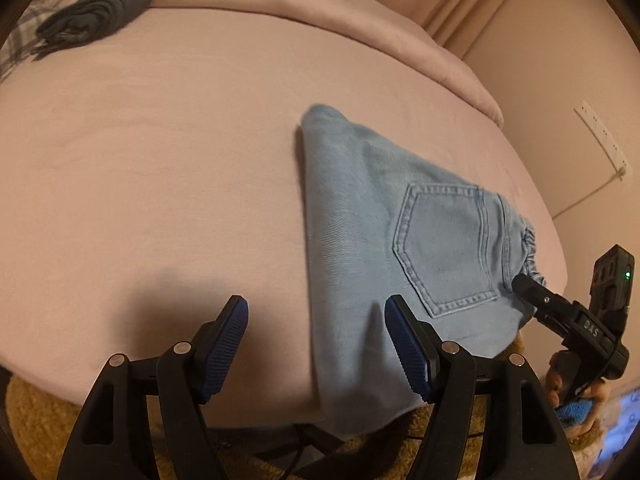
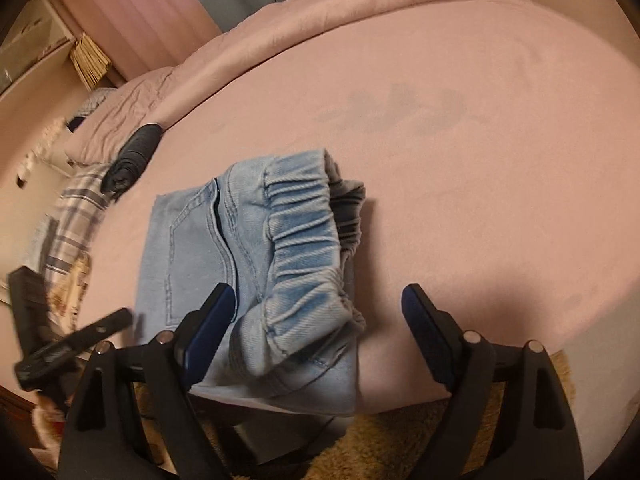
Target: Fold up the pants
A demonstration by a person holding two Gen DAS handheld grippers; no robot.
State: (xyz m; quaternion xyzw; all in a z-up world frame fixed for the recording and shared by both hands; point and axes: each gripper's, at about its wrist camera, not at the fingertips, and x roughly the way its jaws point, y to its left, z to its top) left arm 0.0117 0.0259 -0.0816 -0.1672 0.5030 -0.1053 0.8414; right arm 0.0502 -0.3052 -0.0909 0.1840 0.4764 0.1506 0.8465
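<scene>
While both tools hung above the near edge of the bed (image 1: 160,168), the folded pants (image 1: 372,216) lay close in front of them, and the next move seemed to turn on that bundle's long axis, which ran from the near edge away across the bed. The left tool (image 1: 316,344) was spread with nothing between its pads; its right-hand finger stood over the bundle's near left corner, so the denim lay ahead and to its right. The right tool (image 2: 318,332) was spread wide and also empty, its left-hand finger over the cloth beside the gathered waistband (image 2: 304,248), which bulged up between and just beyond its fingers. By my judgement the right tool was the nearer to the waistband end, and the left the nearer to the long folded edge. In the left wrist view the back pocket (image 1: 444,248) faced up, and the right tool's tip showed at the waistband. Farther off, a dark rolled garment (image 1: 96,12) sat well apart near the pillow end, beside plaid cloth (image 2: 76,216). The pants looked already folded small.
</scene>
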